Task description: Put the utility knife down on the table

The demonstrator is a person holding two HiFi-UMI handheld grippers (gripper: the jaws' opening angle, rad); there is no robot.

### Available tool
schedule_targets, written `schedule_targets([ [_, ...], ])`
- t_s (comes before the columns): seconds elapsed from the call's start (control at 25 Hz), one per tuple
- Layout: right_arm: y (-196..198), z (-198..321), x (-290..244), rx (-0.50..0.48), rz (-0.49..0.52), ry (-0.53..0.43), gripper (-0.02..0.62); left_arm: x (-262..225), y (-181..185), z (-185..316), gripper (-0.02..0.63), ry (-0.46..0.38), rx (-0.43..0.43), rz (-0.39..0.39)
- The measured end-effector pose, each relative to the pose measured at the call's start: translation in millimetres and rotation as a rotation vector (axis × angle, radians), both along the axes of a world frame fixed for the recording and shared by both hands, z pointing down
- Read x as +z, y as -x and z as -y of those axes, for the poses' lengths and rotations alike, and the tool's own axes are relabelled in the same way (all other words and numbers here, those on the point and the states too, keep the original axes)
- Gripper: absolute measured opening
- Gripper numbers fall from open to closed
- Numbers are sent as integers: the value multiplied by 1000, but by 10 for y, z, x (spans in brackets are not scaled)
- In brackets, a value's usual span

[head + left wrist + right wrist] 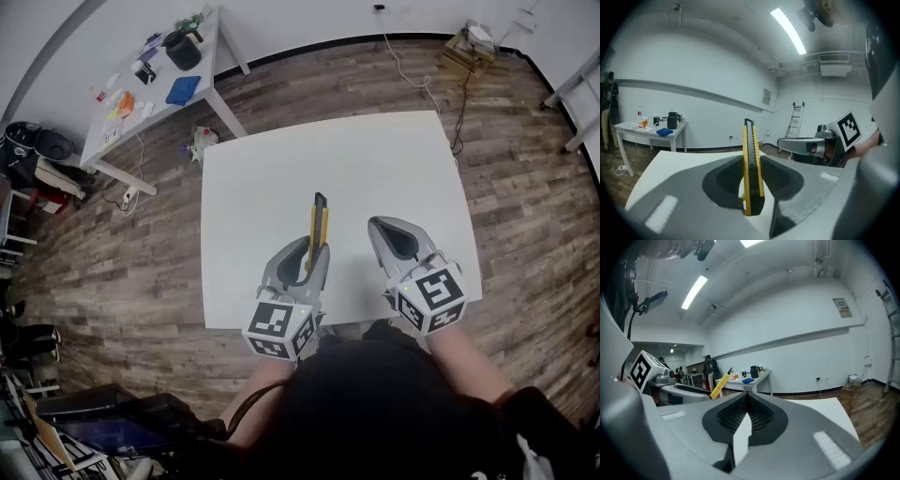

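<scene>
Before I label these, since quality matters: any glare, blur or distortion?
Head view: evenly lit, sharp, the table edges bowed by fisheye. Left gripper view: utility knife crisp, ceiling light blown out. Right gripper view: dark vignetted corners, walls curved.

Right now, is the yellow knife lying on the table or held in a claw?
Held: the left claw is shut on the utility knife, whose tip sticks out forward.

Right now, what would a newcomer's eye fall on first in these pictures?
The yellow knife stands out most. It is clamped on edge in the left tool and points forward over the near middle of the white table. Just to its right, the right tool is shut on nothing. At the far left, by the wall, a cluttered side table draws the eye next.
</scene>
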State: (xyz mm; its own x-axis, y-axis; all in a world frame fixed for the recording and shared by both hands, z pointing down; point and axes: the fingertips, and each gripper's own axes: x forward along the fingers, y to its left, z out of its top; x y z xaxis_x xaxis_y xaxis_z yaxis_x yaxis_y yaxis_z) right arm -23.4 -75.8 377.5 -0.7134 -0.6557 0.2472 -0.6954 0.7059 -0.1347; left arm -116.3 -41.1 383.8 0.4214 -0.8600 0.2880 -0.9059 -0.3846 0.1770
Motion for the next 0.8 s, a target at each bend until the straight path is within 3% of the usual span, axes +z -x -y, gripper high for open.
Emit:
schedule_targets([
  [0.36,22,58,28,-27,12,6,25,154,-17,116,120,44,13,25],
  [0.8,-304,218,187,23,10,46,25,1214,-331,660,120,291,188,350],
])
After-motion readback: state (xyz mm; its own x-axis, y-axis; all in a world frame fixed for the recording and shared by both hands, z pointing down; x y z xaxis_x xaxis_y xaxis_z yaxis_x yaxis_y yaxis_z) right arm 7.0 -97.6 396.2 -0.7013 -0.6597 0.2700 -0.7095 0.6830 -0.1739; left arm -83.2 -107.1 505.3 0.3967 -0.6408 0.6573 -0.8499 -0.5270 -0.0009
